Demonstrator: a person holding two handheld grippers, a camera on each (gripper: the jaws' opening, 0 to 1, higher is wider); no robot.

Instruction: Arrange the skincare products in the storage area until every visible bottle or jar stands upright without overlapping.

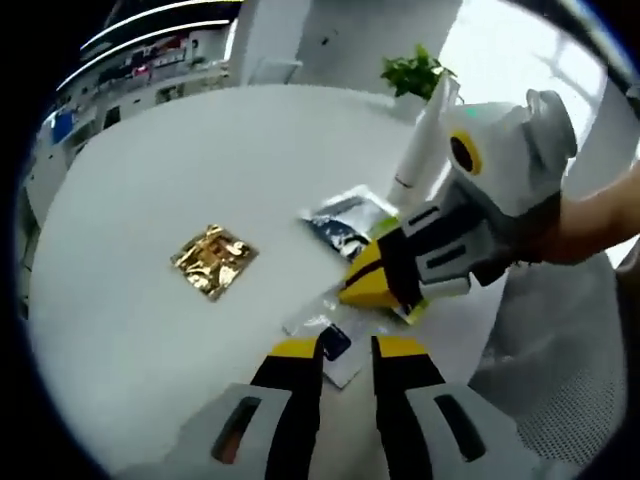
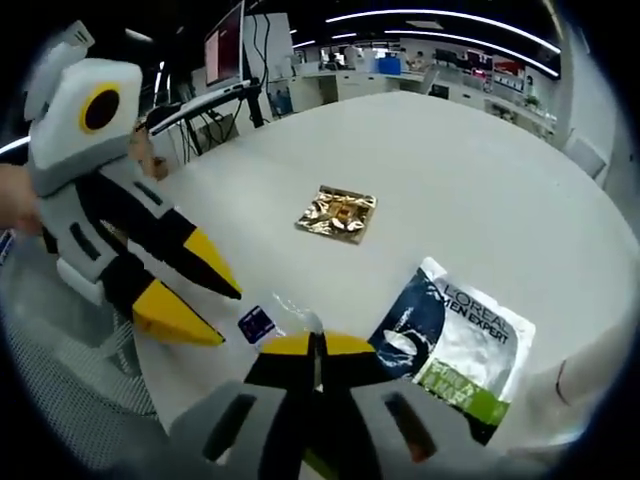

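Observation:
On the white round table (image 1: pixel 140 180) lie a gold foil sachet (image 1: pixel 213 260), a dark L'Oreal sachet (image 1: pixel 350 220) and a small clear sachet with a blue label (image 1: pixel 335 345). A white tube (image 1: pixel 425 140) stands upright at the back. My left gripper (image 1: pixel 347 350) is open, its tips over the clear sachet. My right gripper (image 1: pixel 350 288) comes in from the right, shut, with its tips at that sachet's far edge. In the right gripper view my right gripper (image 2: pixel 315 345) is shut beside the clear sachet (image 2: pixel 258 323) and the L'Oreal sachet (image 2: pixel 455 345). The left gripper (image 2: pixel 230 318) stands open at the left. The gold sachet (image 2: pixel 338 213) lies further out.
A potted plant (image 1: pixel 415 70) stands at the table's far edge behind the tube. A person's hand (image 1: pixel 590 220) holds the right gripper. Desks with monitors (image 2: pixel 225 50) stand beyond the table (image 2: pixel 480 170). A mesh chair (image 1: pixel 560 380) is at the near right.

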